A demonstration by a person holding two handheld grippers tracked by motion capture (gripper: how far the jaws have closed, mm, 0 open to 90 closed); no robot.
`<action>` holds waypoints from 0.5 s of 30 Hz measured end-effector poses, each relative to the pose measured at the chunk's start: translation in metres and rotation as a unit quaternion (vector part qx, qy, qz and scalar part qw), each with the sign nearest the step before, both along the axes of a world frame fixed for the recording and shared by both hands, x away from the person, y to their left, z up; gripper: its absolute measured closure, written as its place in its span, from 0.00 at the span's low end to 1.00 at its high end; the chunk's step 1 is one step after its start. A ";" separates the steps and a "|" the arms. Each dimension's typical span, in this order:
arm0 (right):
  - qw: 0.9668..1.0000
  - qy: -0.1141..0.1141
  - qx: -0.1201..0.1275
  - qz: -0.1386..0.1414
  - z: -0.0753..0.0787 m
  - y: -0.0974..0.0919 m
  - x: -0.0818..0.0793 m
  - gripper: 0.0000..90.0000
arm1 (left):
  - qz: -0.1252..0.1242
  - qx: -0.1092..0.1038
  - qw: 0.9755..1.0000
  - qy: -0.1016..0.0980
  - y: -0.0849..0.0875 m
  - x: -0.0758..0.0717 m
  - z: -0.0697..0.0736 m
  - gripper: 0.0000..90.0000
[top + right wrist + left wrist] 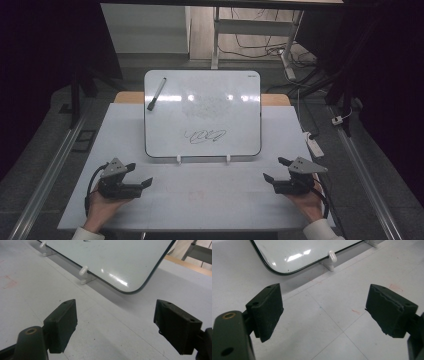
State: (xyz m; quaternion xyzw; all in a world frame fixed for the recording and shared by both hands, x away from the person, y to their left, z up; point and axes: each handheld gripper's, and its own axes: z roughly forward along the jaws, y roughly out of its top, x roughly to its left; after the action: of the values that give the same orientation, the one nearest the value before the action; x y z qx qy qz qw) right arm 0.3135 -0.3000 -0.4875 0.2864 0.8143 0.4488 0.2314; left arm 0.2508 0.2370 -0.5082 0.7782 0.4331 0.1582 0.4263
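- I have both grippers low over the table (200,195), in front of the whiteboard (202,112): the left gripper (141,174) and the right gripper (274,169) each stand with jaws wide apart and nothing between them.
- The marker (156,93) sits on the board's upper left corner, with a scribble (205,135) lower down.
- I judge this the starting step; next I reach the left gripper up to the marker and close across its barrel.
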 end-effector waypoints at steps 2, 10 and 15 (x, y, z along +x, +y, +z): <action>1.000 0.003 0.000 0.004 0.000 0.001 0.001 0.22 | 0.001 0.005 1.000 -0.002 0.000 0.000 -0.001 0.17; 1.000 0.018 0.002 0.008 -0.004 0.005 0.001 0.24 | 0.008 0.012 1.000 -0.005 0.003 0.001 -0.002 0.17; 1.000 0.021 0.000 0.012 -0.006 0.008 0.004 0.25 | 0.022 0.017 1.000 0.000 0.006 0.001 -0.003 0.17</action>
State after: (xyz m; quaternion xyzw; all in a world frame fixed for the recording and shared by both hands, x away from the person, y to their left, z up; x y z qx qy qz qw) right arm 0.3177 -0.2922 -0.4935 0.2860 0.8223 0.4452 0.2094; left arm 0.2518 0.2428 -0.5109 0.7754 0.4475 0.1755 0.4095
